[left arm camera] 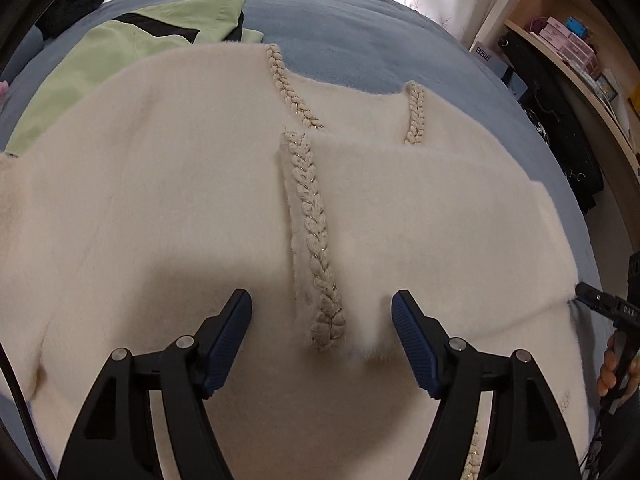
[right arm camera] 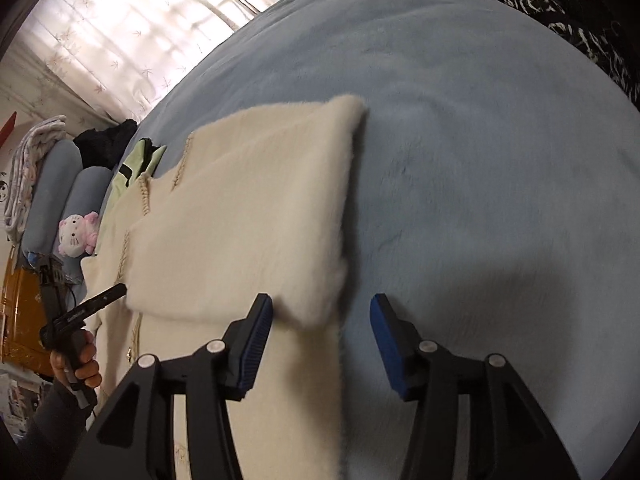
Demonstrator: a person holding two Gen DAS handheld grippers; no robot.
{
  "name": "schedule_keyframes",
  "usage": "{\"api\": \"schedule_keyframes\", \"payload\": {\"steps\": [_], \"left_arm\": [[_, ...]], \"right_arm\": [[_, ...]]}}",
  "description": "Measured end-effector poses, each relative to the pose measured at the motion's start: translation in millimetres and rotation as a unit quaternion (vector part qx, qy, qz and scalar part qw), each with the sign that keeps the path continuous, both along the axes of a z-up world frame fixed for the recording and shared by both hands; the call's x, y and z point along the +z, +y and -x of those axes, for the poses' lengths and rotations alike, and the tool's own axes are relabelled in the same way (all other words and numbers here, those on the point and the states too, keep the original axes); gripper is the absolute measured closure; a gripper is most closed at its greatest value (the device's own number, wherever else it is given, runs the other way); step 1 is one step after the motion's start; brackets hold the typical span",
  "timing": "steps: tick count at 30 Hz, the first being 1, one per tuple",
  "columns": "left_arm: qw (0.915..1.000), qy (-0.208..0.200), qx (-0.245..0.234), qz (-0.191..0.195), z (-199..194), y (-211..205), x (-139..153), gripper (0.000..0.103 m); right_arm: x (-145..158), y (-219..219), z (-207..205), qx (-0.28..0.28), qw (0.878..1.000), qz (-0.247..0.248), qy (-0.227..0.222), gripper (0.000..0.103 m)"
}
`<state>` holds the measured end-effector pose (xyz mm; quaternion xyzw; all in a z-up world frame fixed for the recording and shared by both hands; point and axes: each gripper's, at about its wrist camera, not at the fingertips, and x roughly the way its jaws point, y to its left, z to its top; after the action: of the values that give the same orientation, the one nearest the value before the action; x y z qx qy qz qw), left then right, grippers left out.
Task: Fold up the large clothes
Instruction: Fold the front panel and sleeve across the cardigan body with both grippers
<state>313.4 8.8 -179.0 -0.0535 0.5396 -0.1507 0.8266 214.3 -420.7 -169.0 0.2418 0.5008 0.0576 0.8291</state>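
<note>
While both pairs of our fingers stand spread wide with nothing between them, the work seems to sit at a pause between folds. Our left gripper [left arm camera: 322, 312] hovers over the middle of the cream coat [left arm camera: 140, 208], its blue pads [left arm camera: 230, 340] apart on either side of the lower end of the braided trim [left arm camera: 316, 240]. Our right gripper [right arm camera: 322, 320] hangs at the coat's right edge, one pad above the fuzzy cloth and the other above the bare blue blanket [right arm camera: 480, 160]; the corner of the folded piece lies between them, but they are not closed on it.

Moving outward, the coat lies spread on the blanket-covered bed. A sleeve or side panel [right arm camera: 248, 216] is already laid back over the body, its long edge running fairly straight along the coat's right side. In the left view this folded piece [left arm camera: 420, 208] ends just beside the trim. The left side of the coat appears still spread out flat, though its far edge is partly out of view.

We judge the task to be early to midway: one side is turned in, the other side is left, and then the lengthwise folds that would bring the coat down to a compact stack.

Farther off, a light green garment [left arm camera: 132, 44] lies beyond the collar, partly tucked under the coat. A plush toy [right arm camera: 78, 234] rests near the pillows [right arm camera: 86, 192] by the curtains [right arm camera: 120, 32].
</note>
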Motion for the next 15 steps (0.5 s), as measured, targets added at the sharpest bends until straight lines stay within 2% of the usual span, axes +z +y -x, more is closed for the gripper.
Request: {"api": "schedule_keyframes", "payload": {"steps": [2,4,5,6,7,8,11,12,15], "left_arm": [[0.9999,0.002,0.011,0.010,-0.7,0.8,-0.5,0.035],[0.9996,0.003,0.020,0.021,-0.6,0.1,0.6,0.057],[0.9995,0.007,0.020,0.022,-1.4,-1.9,0.5,0.075],[0.9996,0.009,0.025,0.011,-1.5,-3.5,0.4,0.082],[0.9995,0.007,0.029,0.004,-2.1,-4.3,0.9,0.086],[0.9994,0.010,0.032,0.003,-0.6,-3.6,1.8,0.087],[0.9988,0.011,0.040,0.028,12.7,3.9,9.8,0.088],[0.9993,0.005,0.032,0.018,20.1,2.5,9.6,0.088],[0.9998,-0.002,0.009,-0.016,28.2,-4.7,-2.9,0.087]], "right_arm": [[-0.6,4.8,-2.1,-0.004,1.000,-0.003,-0.007,0.052],[-0.2,12.0,-7.6,-0.005,1.000,-0.001,-0.017,0.052],[0.4,13.9,-8.1,-0.005,1.000,0.008,-0.022,0.057],[1.9,19.9,-10.2,-0.005,0.999,0.036,-0.029,0.066],[3.0,24.3,-12.6,-0.009,0.997,0.067,-0.025,0.079],[3.7,24.8,-11.9,-0.009,0.997,0.070,-0.022,0.084],[17.4,22.0,1.3,-0.017,0.996,0.071,-0.043,0.087],[17.9,21.6,4.9,-0.015,0.996,0.079,-0.046,0.087],[-1.6,22.9,1.3,-0.010,0.995,0.099,-0.015,0.087]]}}
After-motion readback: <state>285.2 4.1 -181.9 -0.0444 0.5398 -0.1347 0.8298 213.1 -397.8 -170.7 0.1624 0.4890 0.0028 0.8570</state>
